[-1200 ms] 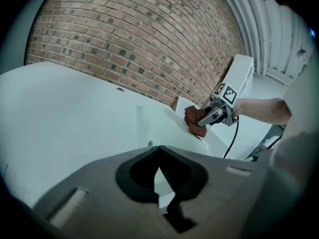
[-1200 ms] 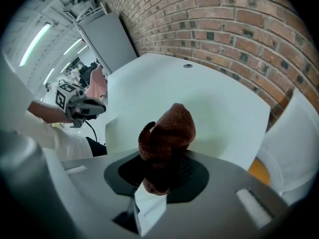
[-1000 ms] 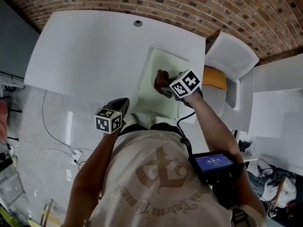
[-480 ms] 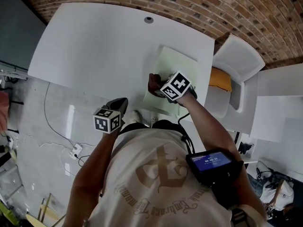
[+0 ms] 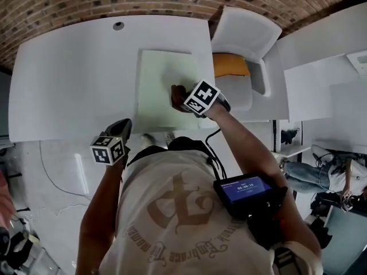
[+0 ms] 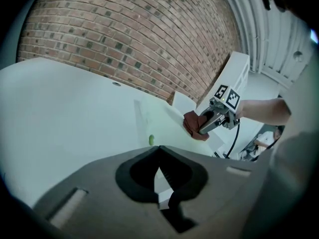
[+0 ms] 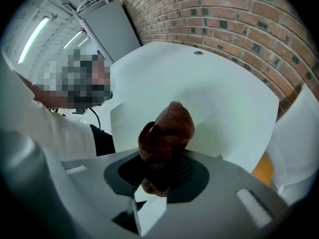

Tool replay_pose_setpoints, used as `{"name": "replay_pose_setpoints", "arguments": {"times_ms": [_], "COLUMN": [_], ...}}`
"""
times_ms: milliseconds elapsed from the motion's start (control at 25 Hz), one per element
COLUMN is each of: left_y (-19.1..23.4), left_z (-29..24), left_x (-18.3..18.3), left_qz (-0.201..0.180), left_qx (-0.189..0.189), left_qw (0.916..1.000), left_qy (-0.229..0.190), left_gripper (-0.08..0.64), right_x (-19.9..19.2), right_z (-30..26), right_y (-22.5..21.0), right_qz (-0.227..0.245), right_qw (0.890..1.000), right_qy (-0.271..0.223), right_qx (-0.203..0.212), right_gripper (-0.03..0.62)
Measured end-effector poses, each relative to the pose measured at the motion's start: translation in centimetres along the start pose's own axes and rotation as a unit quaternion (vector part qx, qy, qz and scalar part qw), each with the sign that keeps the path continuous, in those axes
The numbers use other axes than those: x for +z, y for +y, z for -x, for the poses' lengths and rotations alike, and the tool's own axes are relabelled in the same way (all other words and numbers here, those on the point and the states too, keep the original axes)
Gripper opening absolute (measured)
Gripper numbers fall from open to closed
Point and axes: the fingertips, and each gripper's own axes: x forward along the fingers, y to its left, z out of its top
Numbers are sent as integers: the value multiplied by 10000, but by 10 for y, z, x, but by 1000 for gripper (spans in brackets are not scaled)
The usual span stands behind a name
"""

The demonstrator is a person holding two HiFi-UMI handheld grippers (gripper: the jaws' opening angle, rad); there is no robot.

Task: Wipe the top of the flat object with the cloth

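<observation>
White curved surface (image 5: 69,67) below a brick wall (image 5: 69,4), pale green flat board (image 5: 157,76) lying on it, right tongs (image 5: 184,101) clamped on a brown cloth (image 5: 175,92) at the board's near right part, left tongs (image 5: 121,127) closed and empty at the surface's near edge, white chair (image 5: 246,33) beside.

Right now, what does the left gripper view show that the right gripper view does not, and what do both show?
Only the left gripper view: the left gripper, shut and empty, and the right gripper seen from outside, with the forearm behind it, holding the cloth on the board.
Only the right gripper view: the cloth clamped between that gripper's jaws from close up, a grey cabinet, an orange thing at the right edge, and the person's white shirt.
Both: the white table, the brick wall, the board and the cloth.
</observation>
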Motion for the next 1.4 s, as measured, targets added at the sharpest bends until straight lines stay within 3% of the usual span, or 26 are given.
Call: {"name": "replay_pose_setpoints", "arguments": {"times_ms": [280, 400, 840, 1160, 1400], "left_y": [-8, -12, -9, 15, 20], "left_z": [-19, -25, -5, 29, 36], "left_x": [9, 9, 5, -2, -10], "left_qz": [-151, -173, 93, 393, 464], "left_qx": [-87, -146, 203, 530, 583], "left_qw": [9998, 9996, 9997, 9970, 9965], "left_qy": [124, 141, -141, -400, -386], "left_gripper": [2, 2, 2, 2, 2], "right_x": [-52, -53, 42, 93, 74], "right_z": [20, 28, 14, -26, -44], "right_y": [-32, -34, 49, 108, 114], "right_qz": [-591, -590, 543, 1352, 1670], "right_qw": [9979, 9977, 9947, 9857, 9827], "right_qy": [-5, -54, -680, -349, 182], "right_qx": [-279, -333, 540, 941, 773], "right_gripper": [103, 103, 104, 106, 106]}}
